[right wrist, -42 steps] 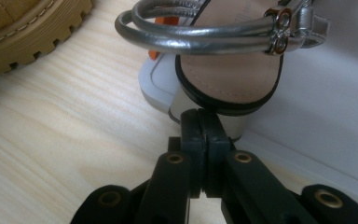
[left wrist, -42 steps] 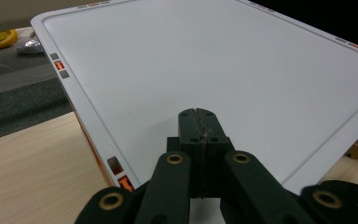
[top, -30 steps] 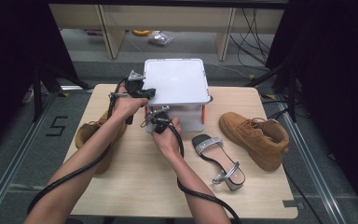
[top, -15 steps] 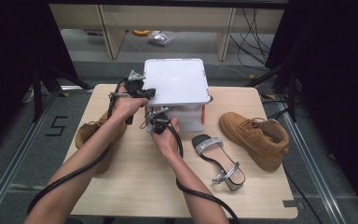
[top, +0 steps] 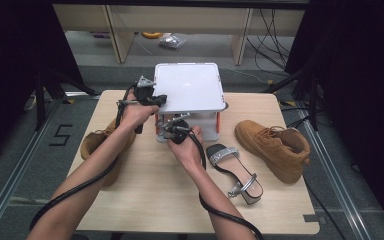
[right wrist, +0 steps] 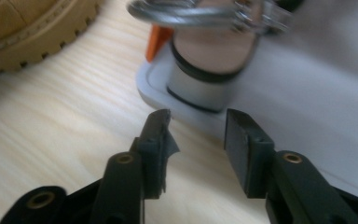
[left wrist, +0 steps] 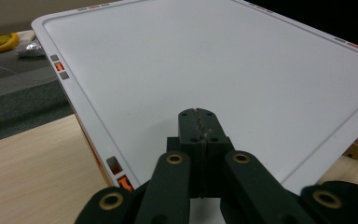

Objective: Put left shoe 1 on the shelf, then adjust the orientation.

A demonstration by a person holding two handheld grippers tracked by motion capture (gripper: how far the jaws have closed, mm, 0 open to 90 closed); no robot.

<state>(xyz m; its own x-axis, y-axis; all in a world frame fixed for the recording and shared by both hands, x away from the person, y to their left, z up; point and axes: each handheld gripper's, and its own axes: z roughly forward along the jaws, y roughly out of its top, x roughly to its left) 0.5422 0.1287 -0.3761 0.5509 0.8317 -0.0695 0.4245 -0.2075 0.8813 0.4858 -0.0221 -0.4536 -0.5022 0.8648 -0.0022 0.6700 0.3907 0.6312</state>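
A white box (top: pixel 187 87) with orange clips, two tan boots (top: pixel 274 146), and a silver-strapped black sandal (top: pixel 234 170) are seen on pale wood.

A lab-like recording space: black curtains (top: pixel 25 45), floor rails (top: pixel 10 200), loose cables (top: pixel 272 25).

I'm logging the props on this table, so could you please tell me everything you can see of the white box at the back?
The white box looks like smooth plastic, with a flat lid bearing a raised rim and small orange and grey marks along its edges. Orange clips show at its sides. It stands upright at the table's back centre. The left claw, shut, lies over the lid's near left corner; the right claw, open, points at its base, beside a silver sandal heel there.
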